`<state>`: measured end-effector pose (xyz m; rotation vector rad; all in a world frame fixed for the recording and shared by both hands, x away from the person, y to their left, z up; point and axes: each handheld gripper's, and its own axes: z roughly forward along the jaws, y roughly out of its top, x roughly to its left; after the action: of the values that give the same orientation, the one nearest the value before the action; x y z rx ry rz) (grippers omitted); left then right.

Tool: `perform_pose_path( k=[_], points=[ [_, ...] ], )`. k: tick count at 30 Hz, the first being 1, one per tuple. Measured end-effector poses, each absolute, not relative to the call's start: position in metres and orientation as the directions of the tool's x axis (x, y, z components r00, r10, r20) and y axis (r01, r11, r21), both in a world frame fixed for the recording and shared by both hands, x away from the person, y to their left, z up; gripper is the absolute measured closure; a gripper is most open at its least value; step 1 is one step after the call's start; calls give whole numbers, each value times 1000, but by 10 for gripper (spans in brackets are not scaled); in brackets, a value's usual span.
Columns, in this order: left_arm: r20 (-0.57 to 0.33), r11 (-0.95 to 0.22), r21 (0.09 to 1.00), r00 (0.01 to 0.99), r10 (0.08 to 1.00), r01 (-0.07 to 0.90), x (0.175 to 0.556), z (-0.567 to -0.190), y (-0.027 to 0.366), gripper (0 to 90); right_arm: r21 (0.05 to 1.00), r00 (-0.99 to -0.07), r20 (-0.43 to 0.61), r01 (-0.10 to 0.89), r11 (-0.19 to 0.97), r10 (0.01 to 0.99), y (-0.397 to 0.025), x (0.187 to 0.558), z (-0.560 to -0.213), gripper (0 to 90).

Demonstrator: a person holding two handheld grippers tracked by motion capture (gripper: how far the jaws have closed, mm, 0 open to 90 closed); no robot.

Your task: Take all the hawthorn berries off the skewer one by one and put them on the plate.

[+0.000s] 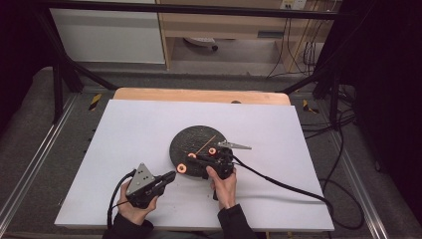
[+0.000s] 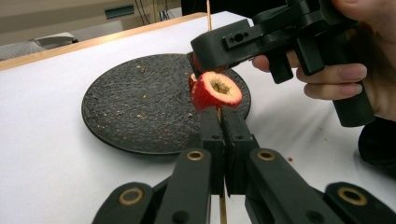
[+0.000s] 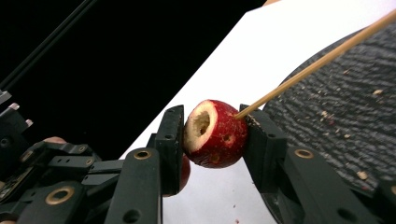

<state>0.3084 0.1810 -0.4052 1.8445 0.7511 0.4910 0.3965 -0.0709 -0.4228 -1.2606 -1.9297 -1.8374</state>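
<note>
A thin wooden skewer [image 3: 317, 60] runs through a cored red fruit [image 3: 217, 135]. My right gripper [image 3: 215, 136] is shut on that fruit, one jaw on each side. A second cored red fruit [image 2: 215, 89] sits on the skewer [image 2: 208, 14] just past the tips of my left gripper [image 2: 219, 119], which is shut on the stick. In the high view the left gripper [image 1: 172, 175] and the right gripper [image 1: 192, 158] meet at the near edge of a round black plate [image 1: 194, 137]. The skewer's free end slants up over the plate [image 3: 336, 107].
The plate [image 2: 130, 107] is strewn with small crumbs. It rests on a white sheet [image 1: 134, 129] over a wooden table. Cables trail from both grippers, the right one across the sheet [image 1: 278, 181]. Black frame legs stand at the far corners.
</note>
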Motion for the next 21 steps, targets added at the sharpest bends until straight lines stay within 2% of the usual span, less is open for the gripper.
perform_pose_path(
  k=[21],
  points=[
    [-13, -248, 935, 722, 691, 254, 306, -400, 184, 883, 766, -594, 614, 607, -211, 520, -101, 420, -397, 627]
  ],
)
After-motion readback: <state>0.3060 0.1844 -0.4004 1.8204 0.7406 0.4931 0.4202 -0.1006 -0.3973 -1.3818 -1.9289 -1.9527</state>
